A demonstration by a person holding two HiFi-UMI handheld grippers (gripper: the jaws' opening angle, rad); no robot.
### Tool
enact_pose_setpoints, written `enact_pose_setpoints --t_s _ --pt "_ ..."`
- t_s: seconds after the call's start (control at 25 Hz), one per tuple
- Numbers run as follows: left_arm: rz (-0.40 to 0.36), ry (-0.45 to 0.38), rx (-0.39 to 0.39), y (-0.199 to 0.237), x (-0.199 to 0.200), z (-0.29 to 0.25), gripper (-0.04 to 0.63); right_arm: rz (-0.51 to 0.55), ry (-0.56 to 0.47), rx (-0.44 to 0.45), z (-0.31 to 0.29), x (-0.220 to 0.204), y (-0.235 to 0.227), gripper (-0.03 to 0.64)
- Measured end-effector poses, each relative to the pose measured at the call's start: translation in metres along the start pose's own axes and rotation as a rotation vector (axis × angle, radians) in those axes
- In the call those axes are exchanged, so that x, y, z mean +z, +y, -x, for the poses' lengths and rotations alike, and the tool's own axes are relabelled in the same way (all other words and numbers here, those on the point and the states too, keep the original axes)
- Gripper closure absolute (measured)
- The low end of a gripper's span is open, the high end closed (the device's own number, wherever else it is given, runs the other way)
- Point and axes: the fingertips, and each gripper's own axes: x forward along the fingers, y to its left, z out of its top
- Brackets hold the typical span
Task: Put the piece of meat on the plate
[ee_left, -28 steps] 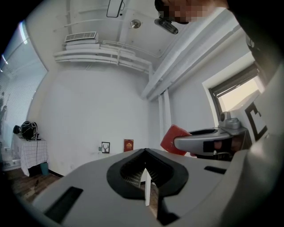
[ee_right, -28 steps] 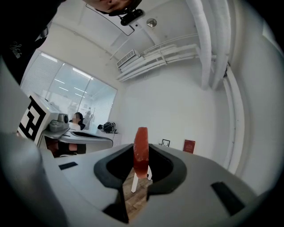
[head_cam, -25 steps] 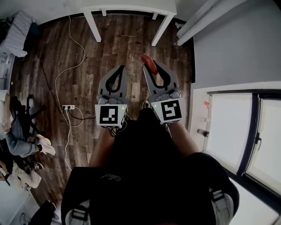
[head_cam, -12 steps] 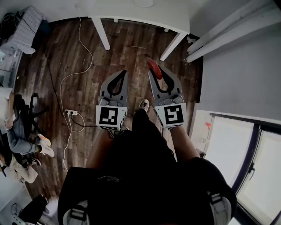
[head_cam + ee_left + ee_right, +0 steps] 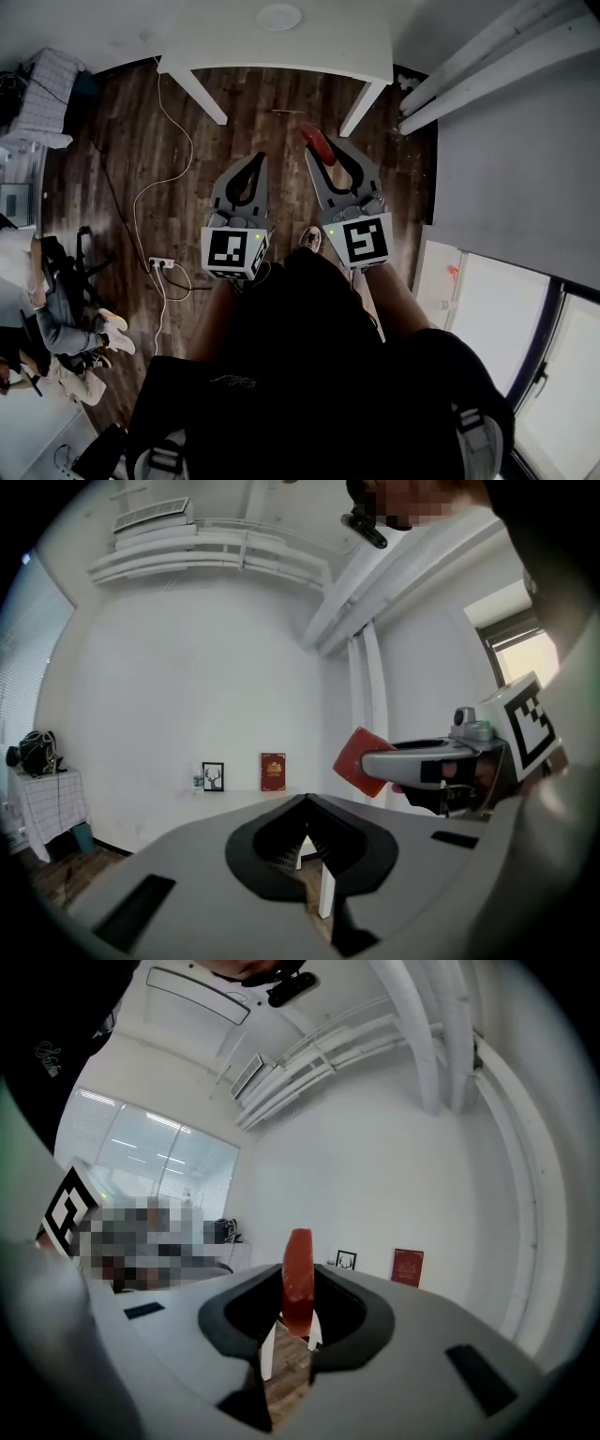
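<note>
The right claw (image 5: 322,153) pinches the piece of meat (image 5: 317,141) on edge above the floor (image 5: 122,141), just short of the white bench (image 5: 356,47). The left claw (image 5: 256,161) is pressed together, empty. Best to carry it level over the plate (image 5: 278,16), lower it close, then release. One piece of meat, one plate, one bench, two claws.

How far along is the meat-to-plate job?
Done: the piece of meat is picked up, clamped in the right gripper. In hand: it is held over the wooden floor, short of the white table. Remaining: set it on the plate there.
</note>
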Motion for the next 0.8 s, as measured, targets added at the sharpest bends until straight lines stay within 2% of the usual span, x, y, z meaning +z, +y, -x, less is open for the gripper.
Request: enact_pose_setpoints --t_s 0.44,0.8 --pt "-0.005 0.036 0.010 0.031 -0.001 -0.074 0.594 -0.021 0.023 0.014 -0.063 -0.021 -0.046 0.514" --pt "0.042 0.032 -0.016 0.101 -0.008 -0.131 0.594 0.084 0.101 0.005 -0.147 -0.032 -0.066 0.514"
